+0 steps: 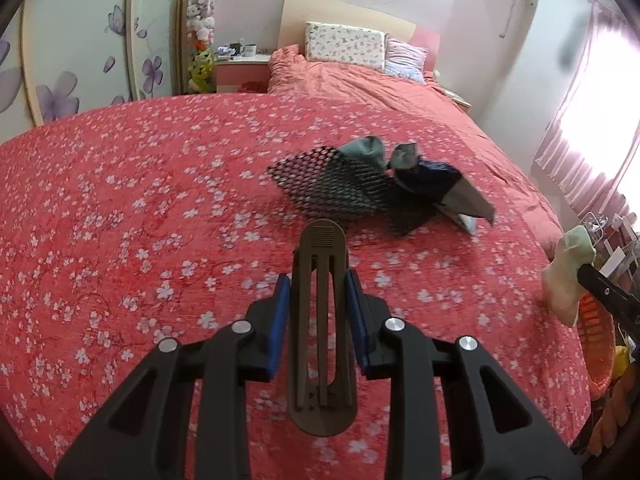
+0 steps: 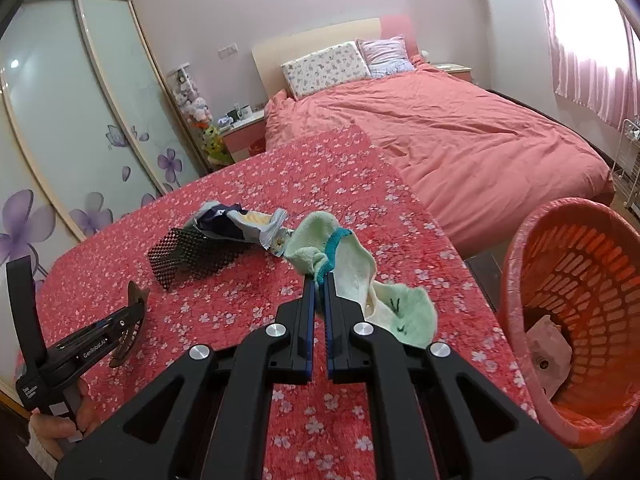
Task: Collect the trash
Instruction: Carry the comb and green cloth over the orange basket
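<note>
My left gripper is shut on a flat brown slotted piece that stands up between its blue pads, above the red floral tablecloth. My right gripper is shut on a pale green sock with a teal band, which hangs over the table's right side. In the left wrist view the sock shows at the far right. A black mesh sheet and crumpled blue-grey wrappers lie in the middle of the table. The left gripper also appears at the left of the right wrist view.
An orange slatted basket with a pink liner stands off the table's right edge, with some crumpled rubbish in it. A bed with a pink cover lies beyond the table. A flowered wardrobe is on the left. A person's hand holds the left gripper.
</note>
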{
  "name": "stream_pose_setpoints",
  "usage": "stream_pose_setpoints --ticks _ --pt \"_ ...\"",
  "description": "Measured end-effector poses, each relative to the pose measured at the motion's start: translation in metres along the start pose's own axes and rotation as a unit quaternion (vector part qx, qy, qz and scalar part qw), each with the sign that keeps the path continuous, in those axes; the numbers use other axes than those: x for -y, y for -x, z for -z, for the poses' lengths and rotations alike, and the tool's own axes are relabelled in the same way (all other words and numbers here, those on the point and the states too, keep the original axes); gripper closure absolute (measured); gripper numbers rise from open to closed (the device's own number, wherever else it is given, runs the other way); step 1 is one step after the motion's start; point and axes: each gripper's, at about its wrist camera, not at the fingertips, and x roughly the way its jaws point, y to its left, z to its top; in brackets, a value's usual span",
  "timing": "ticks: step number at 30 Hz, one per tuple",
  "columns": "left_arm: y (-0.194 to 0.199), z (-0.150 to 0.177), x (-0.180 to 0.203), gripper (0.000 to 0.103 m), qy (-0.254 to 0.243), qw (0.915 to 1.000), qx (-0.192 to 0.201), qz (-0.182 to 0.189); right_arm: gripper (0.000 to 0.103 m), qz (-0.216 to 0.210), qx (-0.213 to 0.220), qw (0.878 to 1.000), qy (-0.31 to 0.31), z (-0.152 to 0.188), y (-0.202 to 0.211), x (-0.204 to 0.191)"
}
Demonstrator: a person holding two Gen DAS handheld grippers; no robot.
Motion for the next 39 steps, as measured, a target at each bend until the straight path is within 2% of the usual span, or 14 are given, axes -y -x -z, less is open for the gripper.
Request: stream_pose_setpoints --ticks 10,20,29,39 --pt "0.030 -0.007 0.038 0.075 -0.031 0.9990 0.019 0.025 0.099 0.001 0.030 1.000 -0.004 -0.003 0.032 0.011" --pt "0.065 -0.012 0.092 0.075 -0.066 0.9933 0.047 0.082 0.099 0.012 0.076 0.997 -0.025 -0.006 0.071 0.036" --pt "0.090 -0.005 0.158 0.075 -0.111 0.9809 0.061 0.147 0.099 0.035 0.125 0.990 -0.052 -0.005 0.107 0.069" --pt "0.094 0.010 0.248 0.075 -0.163 0.9611 0.056 0.216 0.099 0.070 0.159 0.981 -0.090 0.000 0.134 0.120"
